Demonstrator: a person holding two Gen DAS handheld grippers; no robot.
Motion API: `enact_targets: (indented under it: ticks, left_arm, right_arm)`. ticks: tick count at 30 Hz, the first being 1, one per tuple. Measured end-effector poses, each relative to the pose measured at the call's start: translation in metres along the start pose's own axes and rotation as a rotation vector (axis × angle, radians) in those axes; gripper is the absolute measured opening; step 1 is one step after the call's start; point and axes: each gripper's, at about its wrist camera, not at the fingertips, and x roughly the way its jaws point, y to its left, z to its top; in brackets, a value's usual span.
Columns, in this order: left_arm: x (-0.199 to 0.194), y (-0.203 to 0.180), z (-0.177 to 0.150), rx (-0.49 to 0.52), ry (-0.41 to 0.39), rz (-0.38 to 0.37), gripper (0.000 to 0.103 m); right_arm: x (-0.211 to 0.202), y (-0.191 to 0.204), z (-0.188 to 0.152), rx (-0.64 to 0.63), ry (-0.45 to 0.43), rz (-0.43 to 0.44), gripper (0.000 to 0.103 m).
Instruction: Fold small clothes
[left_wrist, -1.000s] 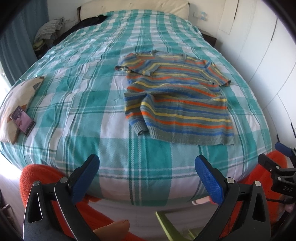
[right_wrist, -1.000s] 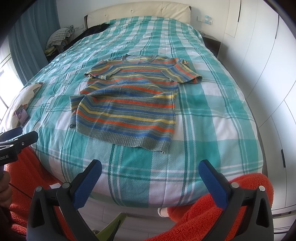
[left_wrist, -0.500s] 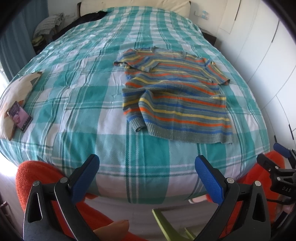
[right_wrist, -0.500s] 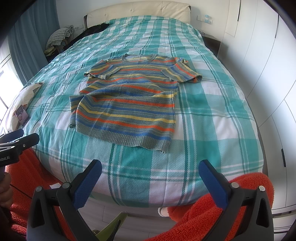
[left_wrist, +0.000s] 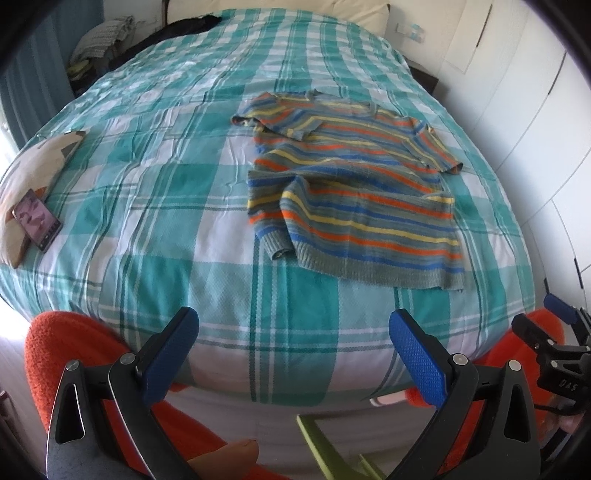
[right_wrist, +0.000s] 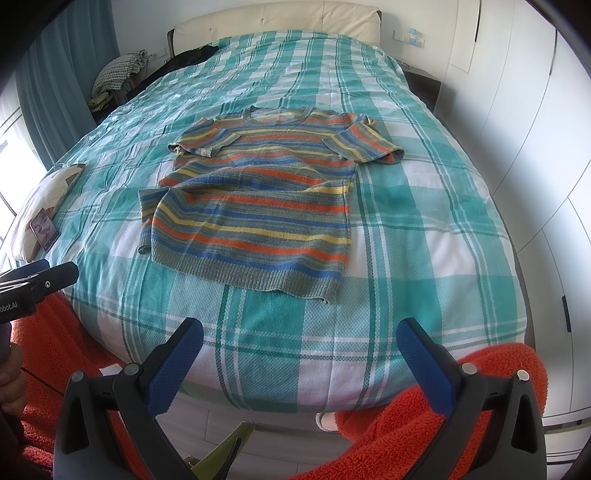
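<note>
A small striped knit sweater (left_wrist: 354, 192) in blue, orange, yellow and grey lies on the teal checked bed, hem toward me, its lower left part rumpled over itself. It also shows in the right wrist view (right_wrist: 258, 206). My left gripper (left_wrist: 295, 350) is open and empty, held over the foot of the bed, well short of the hem. My right gripper (right_wrist: 299, 354) is open and empty too, also short of the hem. The right gripper's tip (left_wrist: 546, 332) shows at the left view's right edge.
The bed (right_wrist: 424, 229) fills both views. A phone (left_wrist: 37, 223) rests on a pillow (left_wrist: 40, 170) at the bed's left edge. Clothes (right_wrist: 118, 72) are piled at the far left. White wardrobes (right_wrist: 524, 110) line the right. Orange fluffy fabric (right_wrist: 406, 435) lies under the grippers.
The left gripper has tilted and drifted slightly, so the sweater sits lower and more to the right in its view. The right gripper has barely moved. Both stay open.
</note>
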Motion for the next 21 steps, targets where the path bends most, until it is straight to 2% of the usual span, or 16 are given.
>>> enact_targets:
  ticks: [6,9,11,13,16,18,21]
  left_arm:
    - [0.009,0.005,-0.003,-0.007,0.042,-0.001,0.103]
    - [0.021,0.020,-0.004,-0.087,0.116,-0.030,0.103]
    - [0.030,0.035,-0.004,-0.133,0.134,-0.046,0.103]
    - [0.039,0.059,-0.002,-0.195,0.142,-0.030,0.102]
    - [0.053,0.109,0.001,-0.331,0.134,-0.058,0.102]
    - [0.068,0.130,0.002,-0.389,0.157,-0.111,0.101]
    - [0.096,0.136,0.006,-0.414,0.199,-0.198,0.100]
  right_arm:
    - [0.001,0.000,-0.001,0.000,0.001,0.000,0.103]
    - [0.001,0.000,0.000,0.001,0.001,0.001,0.103]
    - [0.002,-0.001,-0.001,0.003,0.001,0.008,0.103]
    - [0.006,-0.008,-0.001,0.017,-0.010,0.037,0.103]
    - [0.015,-0.043,0.002,0.128,-0.008,0.034,0.103]
    - [0.027,-0.076,0.003,0.247,0.004,0.032,0.103]
    - [0.051,-0.112,0.000,0.396,0.033,0.117,0.103]
